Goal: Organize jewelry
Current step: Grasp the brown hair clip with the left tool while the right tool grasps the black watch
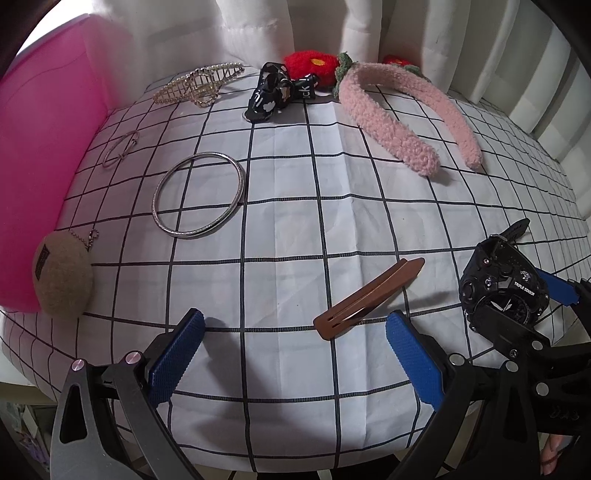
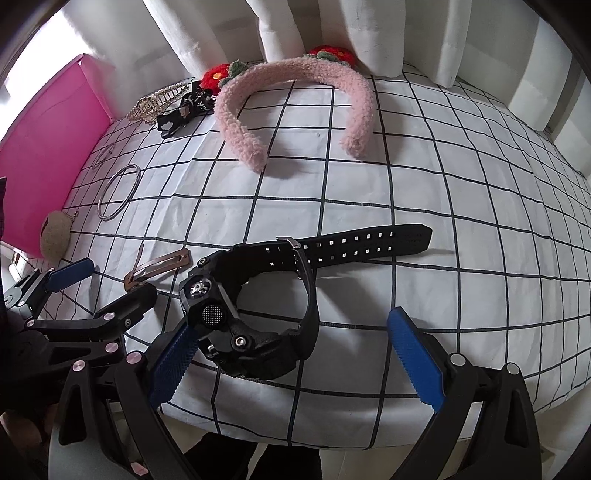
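Observation:
A black watch [image 2: 255,314] lies on the checked cloth [image 2: 424,177] between the open blue fingers of my right gripper [image 2: 295,354]; its case touches the left finger [image 2: 173,365]. It also shows in the left wrist view [image 1: 502,291]. My left gripper [image 1: 295,354] is open and empty above the cloth, with a brown hair clip [image 1: 369,295] just beyond its right finger. A silver bangle [image 1: 199,195], a thin ring clip [image 1: 120,147], a pearl claw clip [image 1: 201,86], a black bow clip [image 1: 277,92] and a pink fuzzy headband [image 1: 399,118] lie farther off.
A pink box [image 1: 44,158] stands along the left edge, with a tan felt keychain [image 1: 61,273] against it. White curtains [image 2: 332,29] hang behind the table. The table's front edge [image 1: 295,469] is close below both grippers.

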Motion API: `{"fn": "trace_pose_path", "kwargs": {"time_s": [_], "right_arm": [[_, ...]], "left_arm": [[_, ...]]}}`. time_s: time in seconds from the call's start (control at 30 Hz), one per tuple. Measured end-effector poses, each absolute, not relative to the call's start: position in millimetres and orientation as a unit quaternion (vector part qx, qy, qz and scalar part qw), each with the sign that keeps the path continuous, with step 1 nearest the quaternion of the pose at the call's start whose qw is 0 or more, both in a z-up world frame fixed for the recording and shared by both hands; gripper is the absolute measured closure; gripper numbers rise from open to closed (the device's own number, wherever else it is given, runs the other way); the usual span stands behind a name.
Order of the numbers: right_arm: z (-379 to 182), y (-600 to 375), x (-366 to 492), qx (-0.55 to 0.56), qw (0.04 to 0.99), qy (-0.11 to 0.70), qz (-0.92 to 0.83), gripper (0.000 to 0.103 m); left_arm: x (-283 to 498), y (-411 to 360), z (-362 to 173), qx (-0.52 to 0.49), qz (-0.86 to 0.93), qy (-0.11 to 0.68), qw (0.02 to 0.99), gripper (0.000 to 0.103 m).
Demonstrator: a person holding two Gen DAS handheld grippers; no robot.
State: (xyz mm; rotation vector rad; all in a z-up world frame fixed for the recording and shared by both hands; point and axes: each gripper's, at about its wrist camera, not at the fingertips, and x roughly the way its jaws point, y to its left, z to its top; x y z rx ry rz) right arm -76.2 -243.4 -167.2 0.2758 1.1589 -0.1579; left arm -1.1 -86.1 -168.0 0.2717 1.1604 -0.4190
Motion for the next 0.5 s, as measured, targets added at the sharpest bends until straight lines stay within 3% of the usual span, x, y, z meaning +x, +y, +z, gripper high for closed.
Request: {"fn": "trace_pose_path", "kwargs": {"time_s": [0.4, 0.5], "right_arm": [[-166.9, -246.5, -76.6, 0.132, 0.835, 0.530, -0.057, 0.010], [-164.8, -243.6, -78.9, 0.131, 0.839, 0.526, -0.047, 0.019]], "left_arm": [[-5.8, -92.1, -168.8, 0.125, -0.201, 0.503, 0.831, 0.008], [-10.6, -93.2, -166.4, 0.128, -0.207, 0.494, 0.835, 0.015]]}}
